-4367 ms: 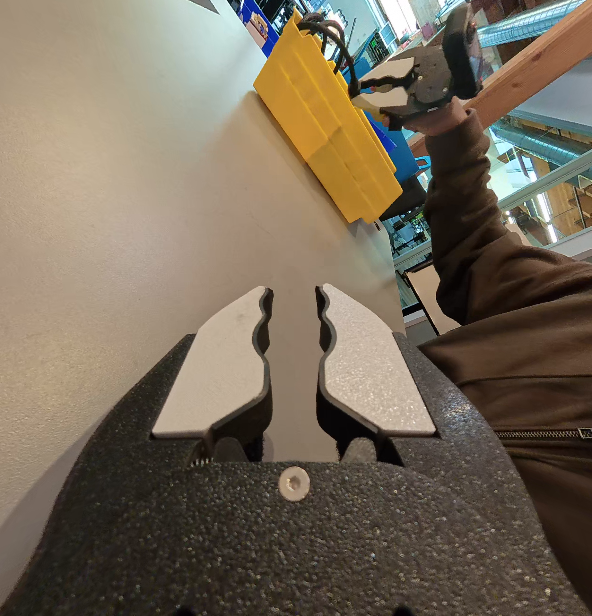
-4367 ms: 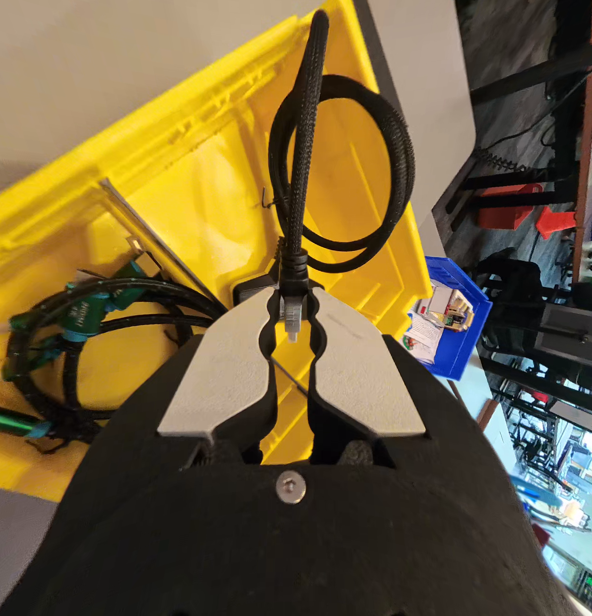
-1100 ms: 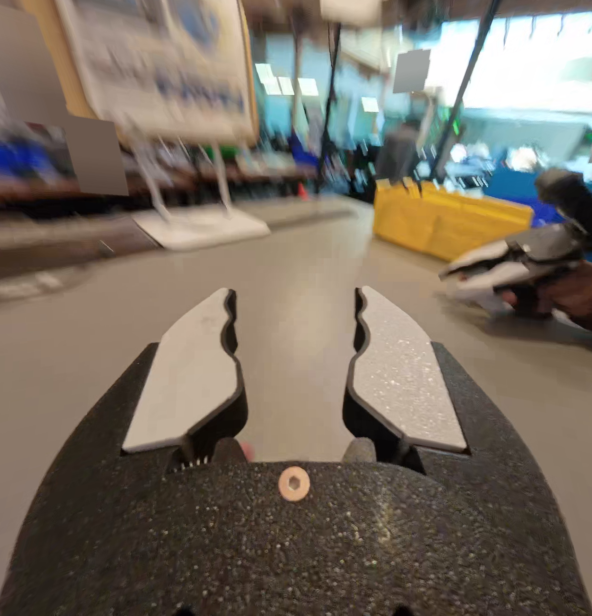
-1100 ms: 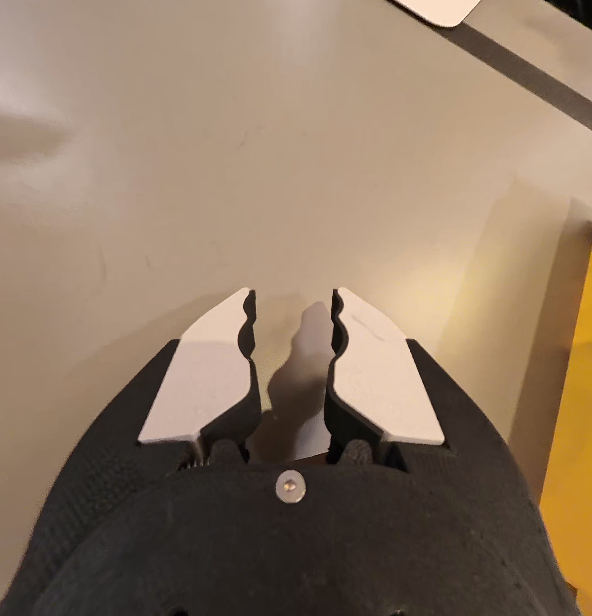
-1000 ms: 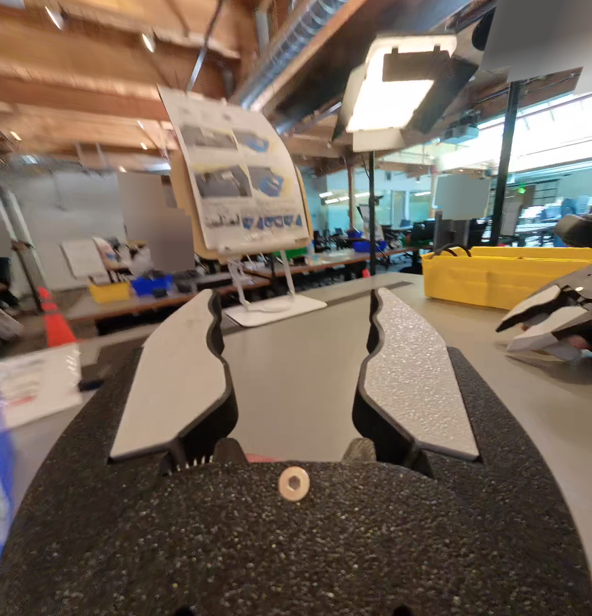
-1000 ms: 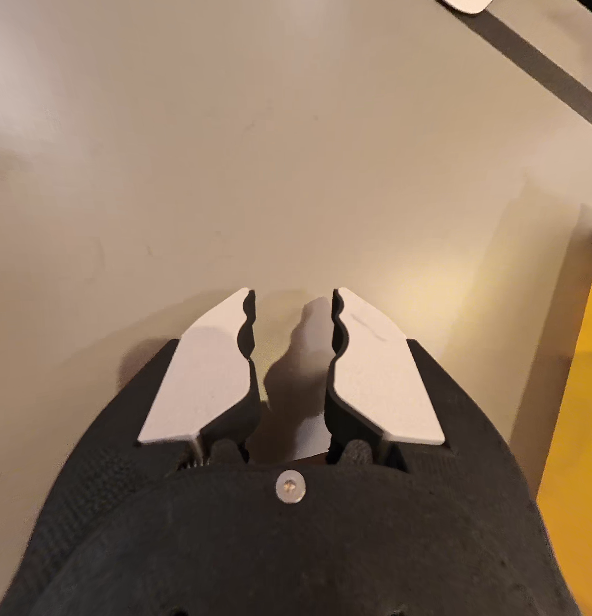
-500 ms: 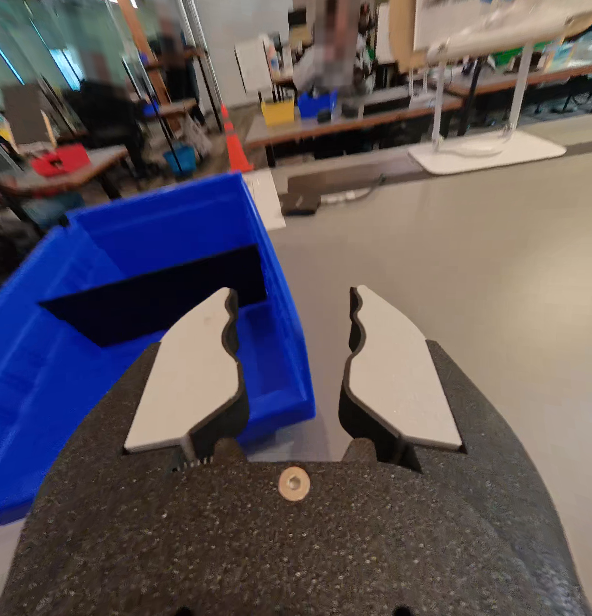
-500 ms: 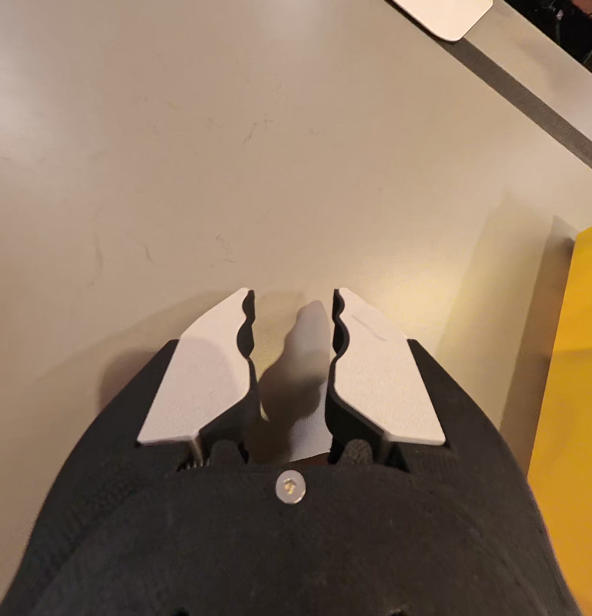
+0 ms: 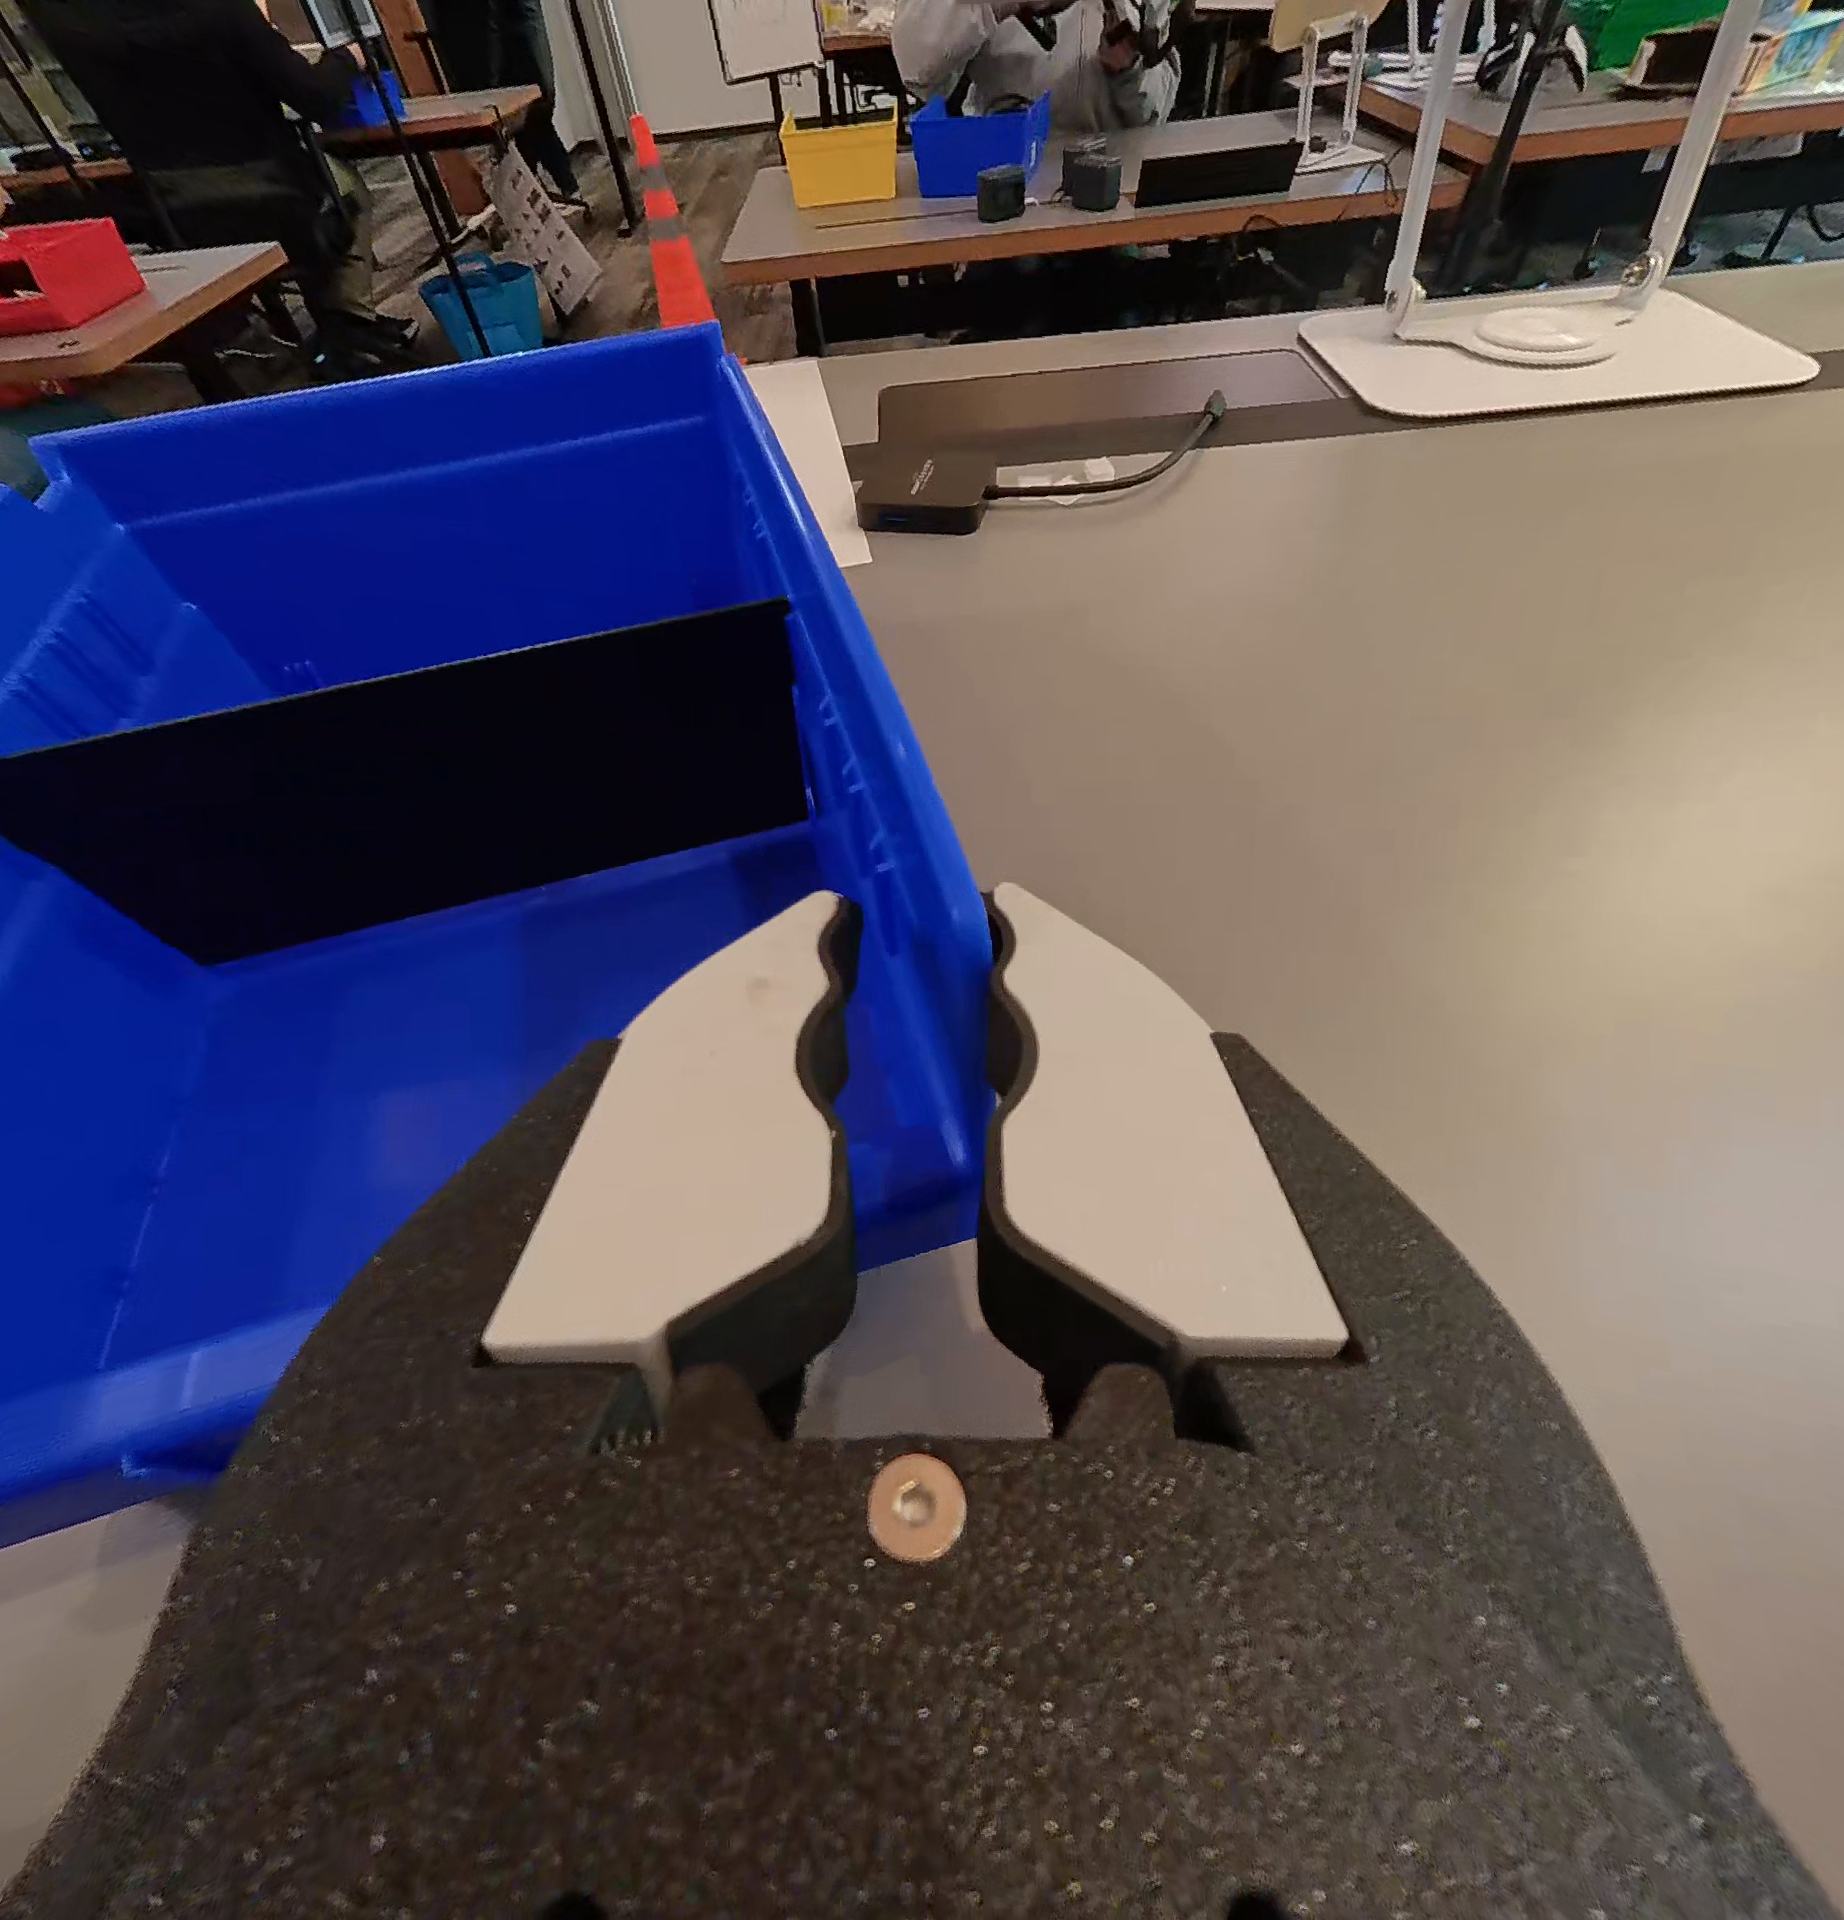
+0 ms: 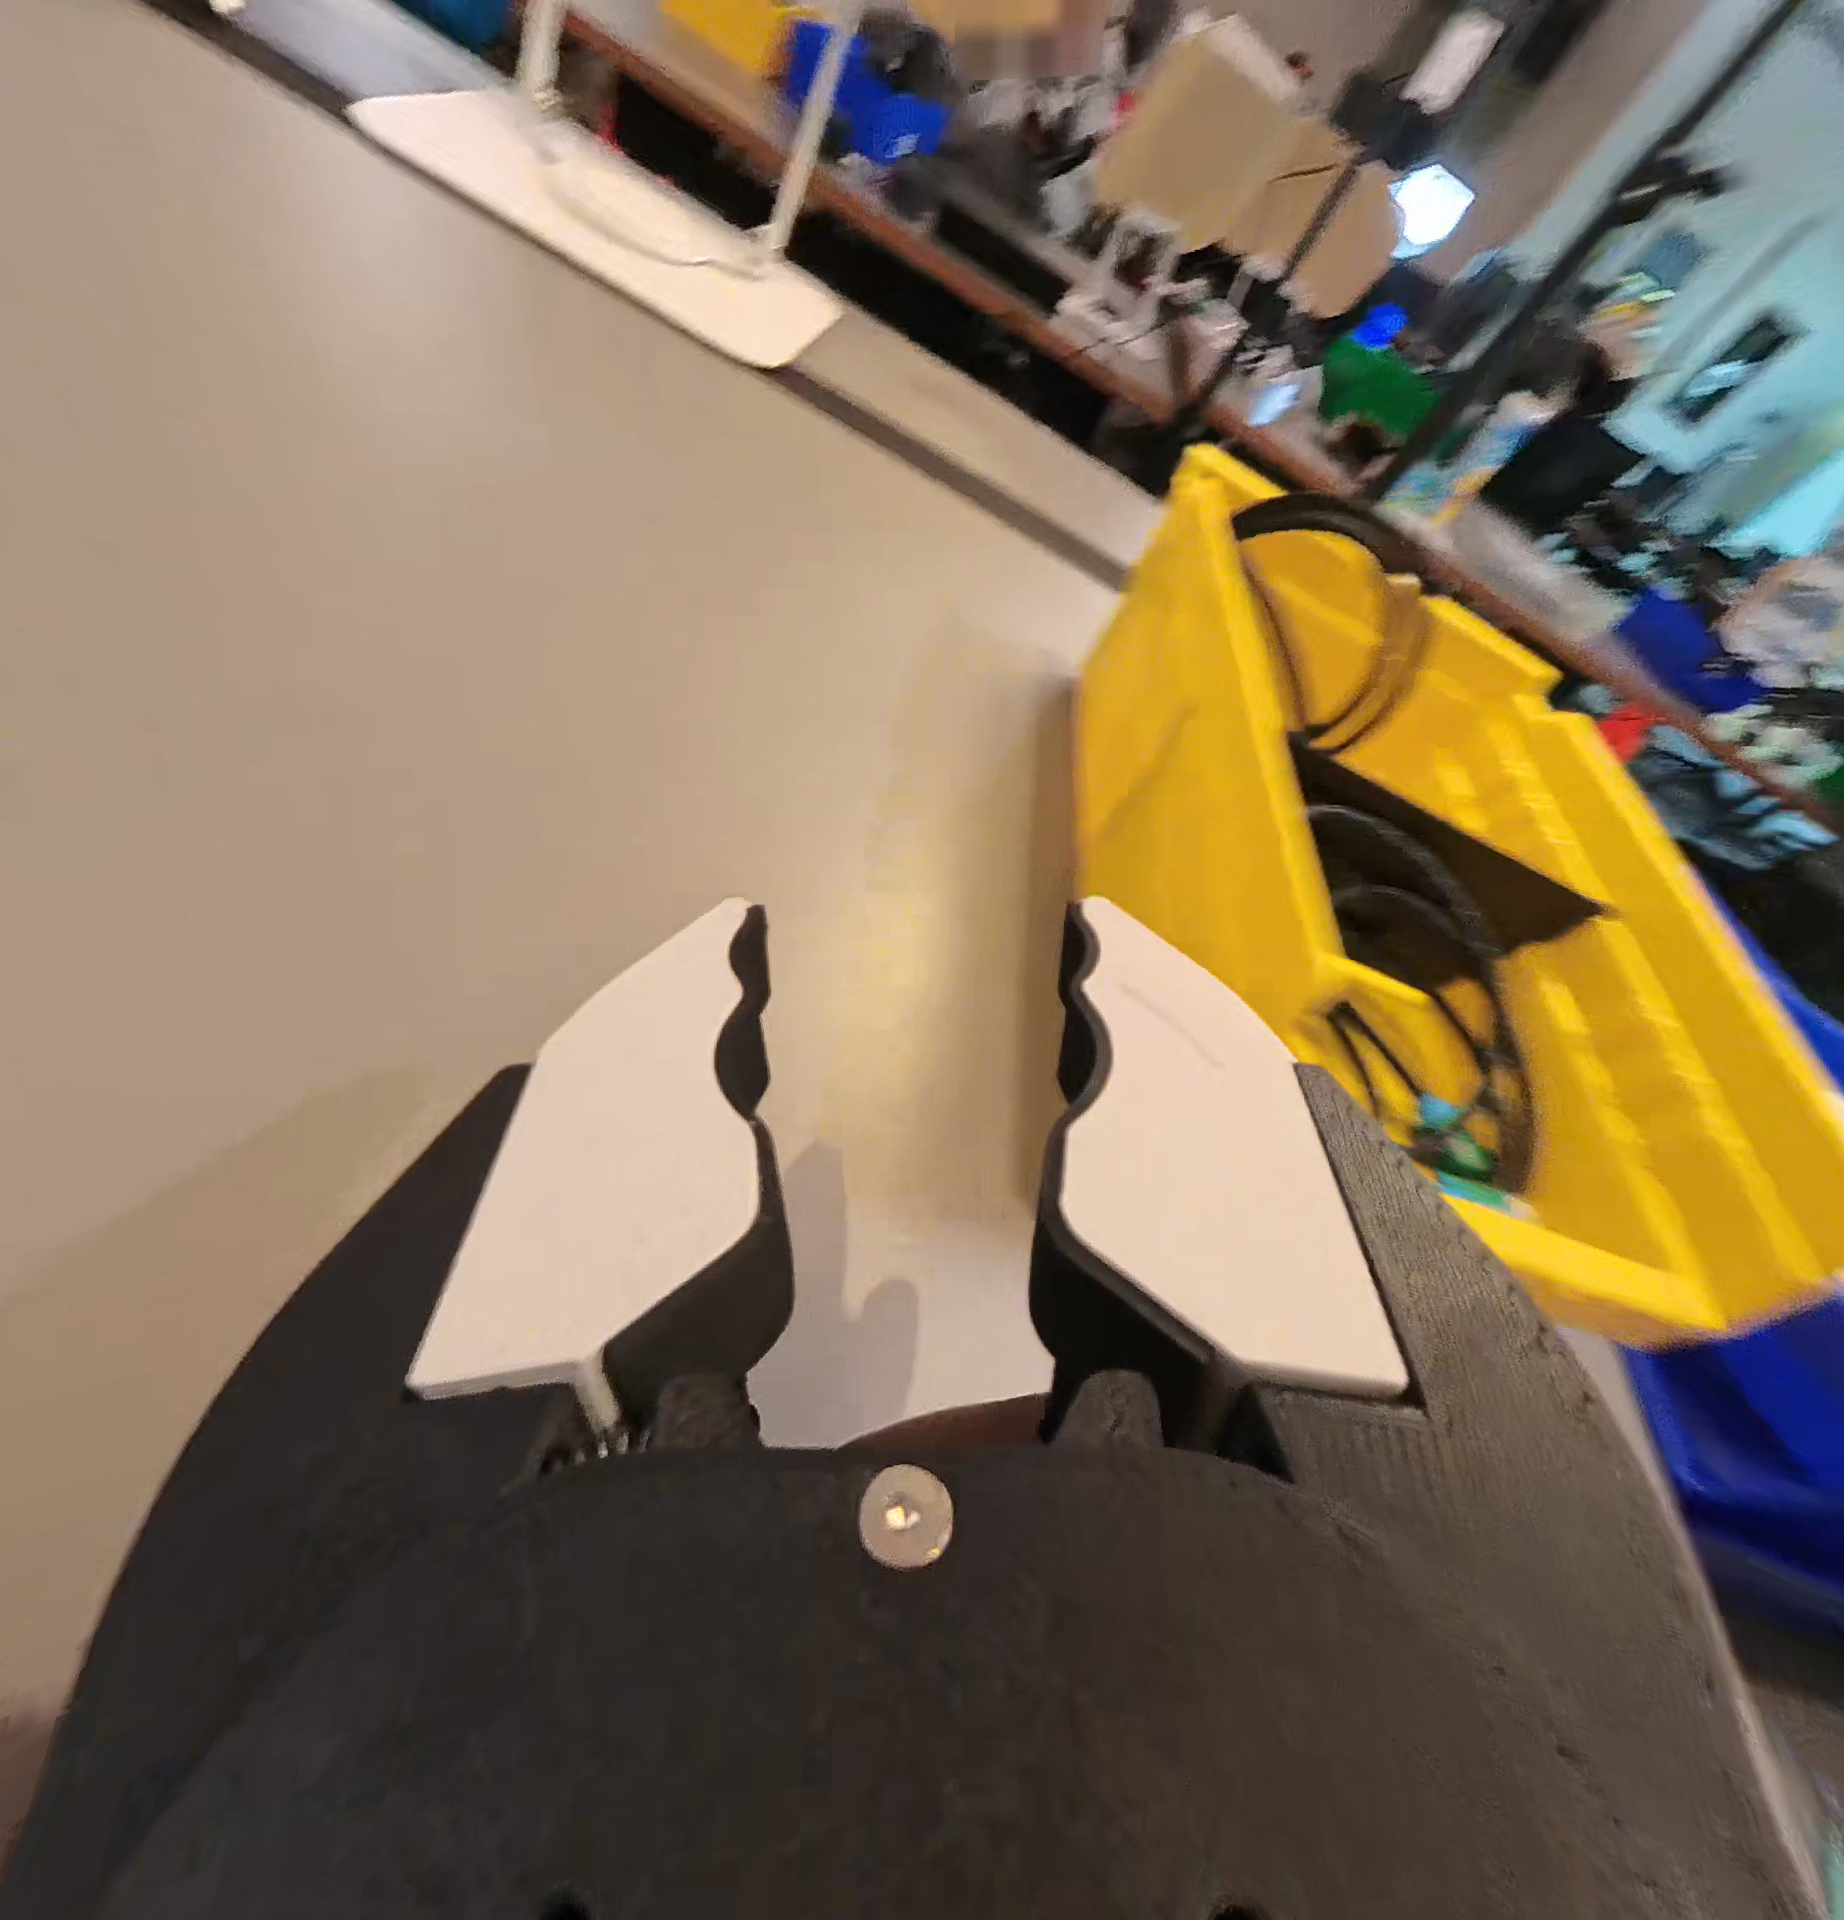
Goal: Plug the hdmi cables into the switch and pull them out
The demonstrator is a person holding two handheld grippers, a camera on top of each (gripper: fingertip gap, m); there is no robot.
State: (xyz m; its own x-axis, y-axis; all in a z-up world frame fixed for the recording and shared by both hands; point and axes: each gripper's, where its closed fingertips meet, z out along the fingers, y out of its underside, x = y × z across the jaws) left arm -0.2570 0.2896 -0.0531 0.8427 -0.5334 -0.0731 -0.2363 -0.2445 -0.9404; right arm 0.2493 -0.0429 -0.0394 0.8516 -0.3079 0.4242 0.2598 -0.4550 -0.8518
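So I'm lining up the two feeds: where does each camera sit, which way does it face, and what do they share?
Left wrist view: on the left gripper, looking along its fingers, closed on the right wall of the blue plastic bin with a black divider.
Right wrist view: on the right gripper, fingers apart over bare grey tabletop, yellow plastic bin of black cables to the right.
Shared: the tabletop and the white stand base.

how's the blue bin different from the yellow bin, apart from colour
Contents: the blue bin shows no items inside, while the yellow bin holds coiled black cables.
Contact: the left gripper is closed on the blue bin's side wall; the right gripper, open with nothing in it, sits beside the yellow bin without touching.
Shared: each has a black divider and stands on the grey table.
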